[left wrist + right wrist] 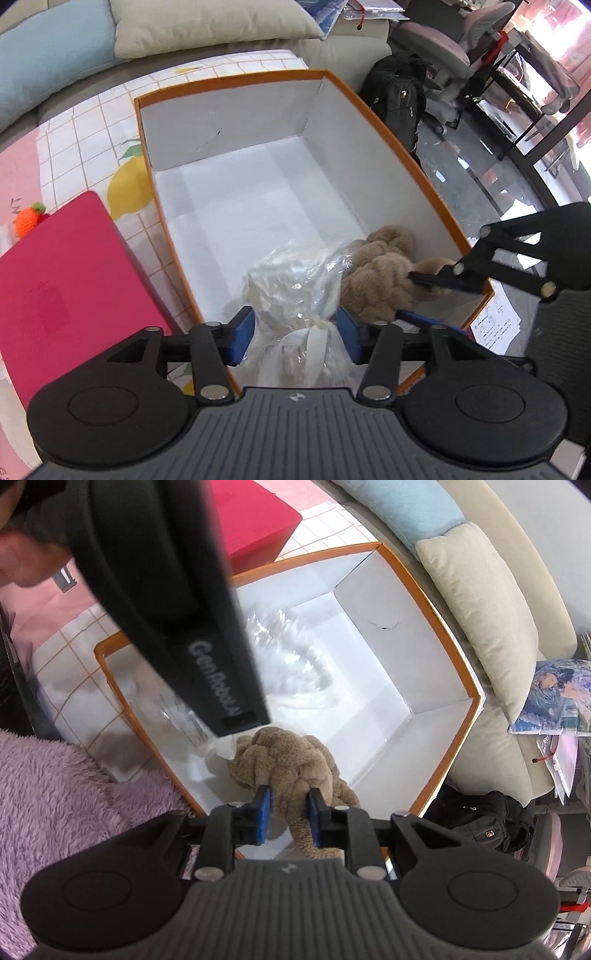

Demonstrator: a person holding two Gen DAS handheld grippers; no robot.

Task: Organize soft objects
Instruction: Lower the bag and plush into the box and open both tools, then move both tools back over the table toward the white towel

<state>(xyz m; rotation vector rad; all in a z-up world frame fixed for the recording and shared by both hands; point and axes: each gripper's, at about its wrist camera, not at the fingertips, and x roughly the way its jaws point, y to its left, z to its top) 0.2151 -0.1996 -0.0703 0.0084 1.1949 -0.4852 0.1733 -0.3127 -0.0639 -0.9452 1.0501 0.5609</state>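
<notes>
An orange-edged white box point(236, 79) lies open on a checked mat. In its near corner rests a clear plastic bag point(295, 288) with something white and soft inside. My left gripper point(295, 317) straddles the bag's neck, and its blue pads stand apart and do not squeeze it. Beside the bag is a brown plush toy point(376, 280). My right gripper point(289, 794) is shut on one limb of the plush toy point(288, 760), low inside the box point(476, 694). In the right wrist view the left tool's black casing point(177, 590) hides much of the bag point(288, 653).
A red case point(62, 288) lies left of the box, with an orange crochet toy point(27, 219) behind it. Blue point(48, 48) and beige point(207, 26) cushions line the sofa beyond. A black backpack point(399, 92) stands at the far right corner. Purple fleece point(55, 794) borders the near side.
</notes>
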